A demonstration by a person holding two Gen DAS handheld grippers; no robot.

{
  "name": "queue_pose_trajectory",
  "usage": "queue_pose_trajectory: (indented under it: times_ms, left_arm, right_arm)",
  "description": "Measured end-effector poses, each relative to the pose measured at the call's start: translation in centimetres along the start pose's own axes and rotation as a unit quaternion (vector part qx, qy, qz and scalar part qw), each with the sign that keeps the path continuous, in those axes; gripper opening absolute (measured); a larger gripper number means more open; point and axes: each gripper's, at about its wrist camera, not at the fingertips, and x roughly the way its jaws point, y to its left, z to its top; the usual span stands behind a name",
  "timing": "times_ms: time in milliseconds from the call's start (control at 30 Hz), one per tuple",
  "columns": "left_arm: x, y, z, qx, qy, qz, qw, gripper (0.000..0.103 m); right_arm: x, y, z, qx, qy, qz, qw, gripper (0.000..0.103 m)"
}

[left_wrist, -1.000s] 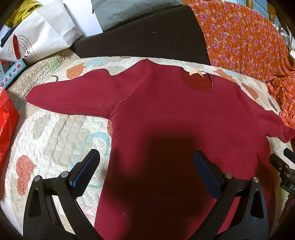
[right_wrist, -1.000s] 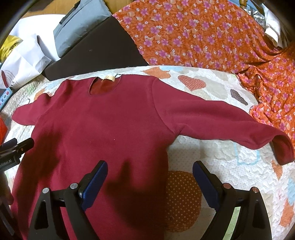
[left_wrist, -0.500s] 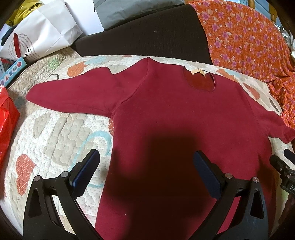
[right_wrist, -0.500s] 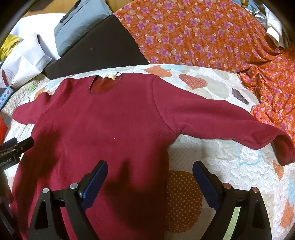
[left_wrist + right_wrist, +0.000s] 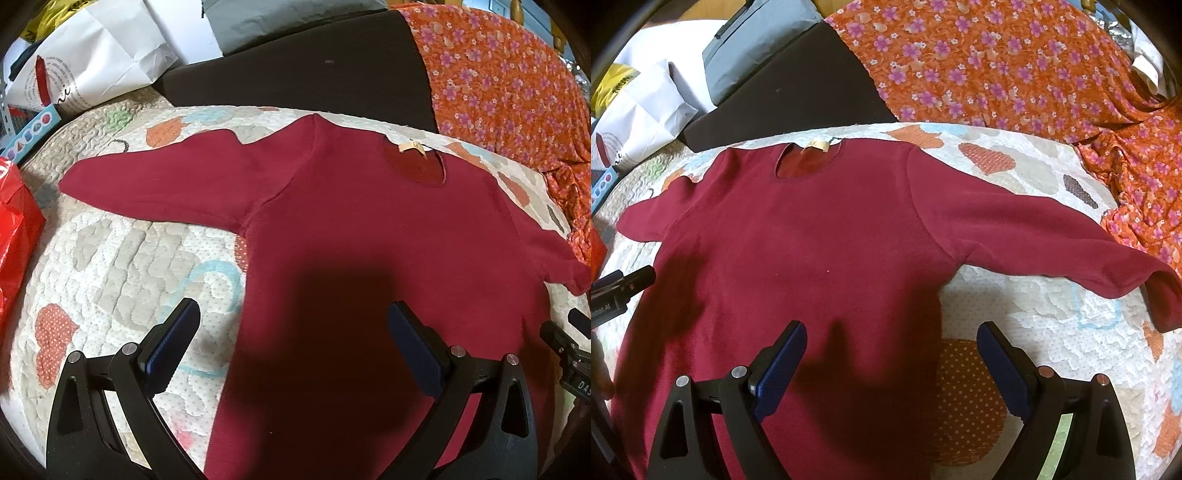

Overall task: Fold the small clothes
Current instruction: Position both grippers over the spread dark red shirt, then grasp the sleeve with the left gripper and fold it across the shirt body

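Dark red long-sleeved top [image 5: 362,236] [image 5: 820,236] — lies flat, front up, on a patterned quilt [image 5: 122,258] [image 5: 1034,321], both sleeves spread toward the quilt's side edges, neckline with pale label [image 5: 410,146] toward the far edge. Left gripper [image 5: 291,343]: fingers wide apart, holding nothing, above the top's left side edge, one finger over quilt, one over cloth. Right gripper [image 5: 892,360]: fingers wide apart, holding nothing, above the top's right side edge below the armpit. Beyond the far edge — dark cushion [image 5: 314,70] [image 5: 798,88], orange floral fabric [image 5: 498,81] [image 5: 1015,62], white paper bag [image 5: 96,62] [image 5: 639,114]. Red bag [image 5: 14,236] at the left edge.
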Motion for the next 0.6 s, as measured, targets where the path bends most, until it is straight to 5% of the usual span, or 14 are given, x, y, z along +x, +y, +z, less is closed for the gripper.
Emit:
queue_pose_trajectory:
  times_ms: [233,400,500,600]
  left_arm:
    - [-0.1,2.8,1.9,-0.035,0.008,0.003,0.9994,0.102]
    - [0.6,10.4,5.3,-0.111,0.01,0.021,0.9936,0.102]
    - [2.1,17.0,7.1,-0.215,0.002,0.02,0.9765,0.101]
    - [4.2,23.1,8.0,-0.32,-0.007,0.034,0.9469,0.096]
  right_arm:
    - [1.1,1.7,1.7,0.021,0.008,0.021,1.0,0.092]
    - [2.0,3.8,2.8,0.009,0.015,0.044,0.999,0.092]
    - [2.4,5.2,3.4,0.0,0.015,0.065,0.998,0.092]
    - [3.0,6.5,3.6,-0.009,0.02,0.083,0.996,0.092]
